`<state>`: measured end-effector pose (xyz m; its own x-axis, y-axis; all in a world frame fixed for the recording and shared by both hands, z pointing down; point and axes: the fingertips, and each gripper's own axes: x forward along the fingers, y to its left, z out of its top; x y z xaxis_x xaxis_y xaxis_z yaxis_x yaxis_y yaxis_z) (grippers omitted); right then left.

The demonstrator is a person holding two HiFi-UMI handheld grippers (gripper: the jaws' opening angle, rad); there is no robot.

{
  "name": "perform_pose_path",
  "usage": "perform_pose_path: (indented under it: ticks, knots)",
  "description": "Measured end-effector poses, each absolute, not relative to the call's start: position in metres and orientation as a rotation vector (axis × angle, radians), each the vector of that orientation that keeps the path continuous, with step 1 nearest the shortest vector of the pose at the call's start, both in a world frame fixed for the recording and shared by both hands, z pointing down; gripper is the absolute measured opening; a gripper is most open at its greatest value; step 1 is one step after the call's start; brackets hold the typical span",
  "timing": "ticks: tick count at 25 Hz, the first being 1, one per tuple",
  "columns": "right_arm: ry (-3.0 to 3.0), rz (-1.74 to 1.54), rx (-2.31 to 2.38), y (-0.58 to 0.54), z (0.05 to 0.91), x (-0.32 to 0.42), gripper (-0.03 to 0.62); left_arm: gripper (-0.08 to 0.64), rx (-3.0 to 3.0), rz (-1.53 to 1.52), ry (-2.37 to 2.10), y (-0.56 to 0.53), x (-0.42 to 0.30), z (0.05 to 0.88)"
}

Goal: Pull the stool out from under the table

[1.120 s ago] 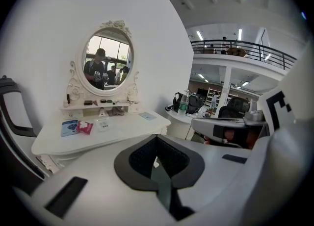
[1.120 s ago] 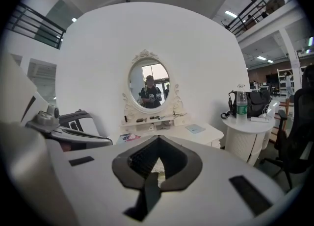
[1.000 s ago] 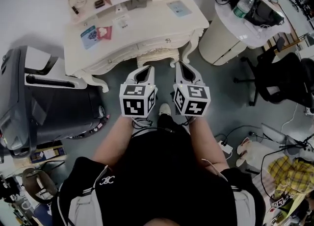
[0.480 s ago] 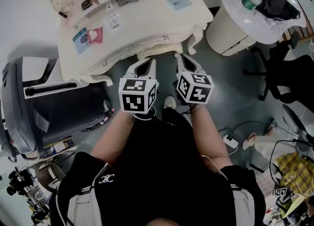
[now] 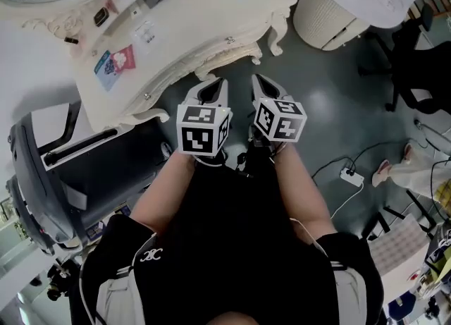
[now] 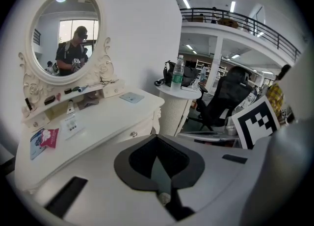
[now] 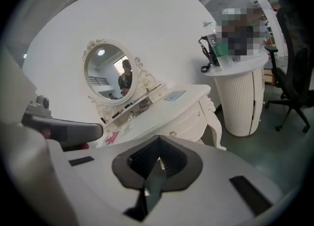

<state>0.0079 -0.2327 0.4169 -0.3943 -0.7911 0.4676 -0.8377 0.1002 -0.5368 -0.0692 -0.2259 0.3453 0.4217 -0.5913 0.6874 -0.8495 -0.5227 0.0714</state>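
Two grippers are held out side by side in front of the person, the left gripper (image 5: 211,85) and the right gripper (image 5: 262,82). Both point slantwise down at the middle of the white dressing table (image 5: 190,27). Each one is clenched, with its jaws pressed together and nothing between them. Each gripper's own view shows the dark pads meeting in one line.

The stool stands under the table and is almost all hidden. Only a pale carved edge (image 5: 224,68) shows below the table front, just beyond the tips, and I take it for the stool's rim, though I cannot be sure. Nothing is touched yet, so I judge that the pull has not begun.

To do this step well, I think the jaws must open first, because closed tips can only push. Then both grippers should go lower, under the table front, since at this height they look over the table top at the oval mirror (image 6: 61,34). Each should take the seat rim on its own side of the middle, so that the stool comes straight and its legs do not catch the curved table legs. The person will also need room to step back. A large dark case (image 5: 91,168) stands close on the left, and a power strip with its cable (image 5: 350,173) lies on the floor to the right.
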Motion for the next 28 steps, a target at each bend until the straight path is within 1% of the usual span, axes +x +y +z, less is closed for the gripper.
perform_pose_path:
  ticks: [6,12,18,23,28]
  knots:
    - [-2.258,1.384,1.761,-0.234,0.453,-0.007,0.002,-0.003,2.302,0.929,-1.143,-0.238,-0.077,0.374]
    - [-2.167,1.448,1.852,-0.245,0.506,-0.021,0.002,-0.003,2.28,1.062,-1.039,-0.253,-0.098,0.444]
    - [-2.069,1.493,1.885,-0.263,0.603,-0.033,0.002,-0.003,2.24,1.152,-0.974,-0.278,-0.114,0.547]
    - [-1.999,1.613,1.88,-0.278,0.693,-0.052,0.002,-0.003,2.212,1.239,-0.963,-0.305,-0.126,0.632]
    - [-2.03,1.729,1.869,-0.301,0.759,-0.075,0.002,-0.003,2.175,1.335,-0.938,-0.318,-0.14,0.689]
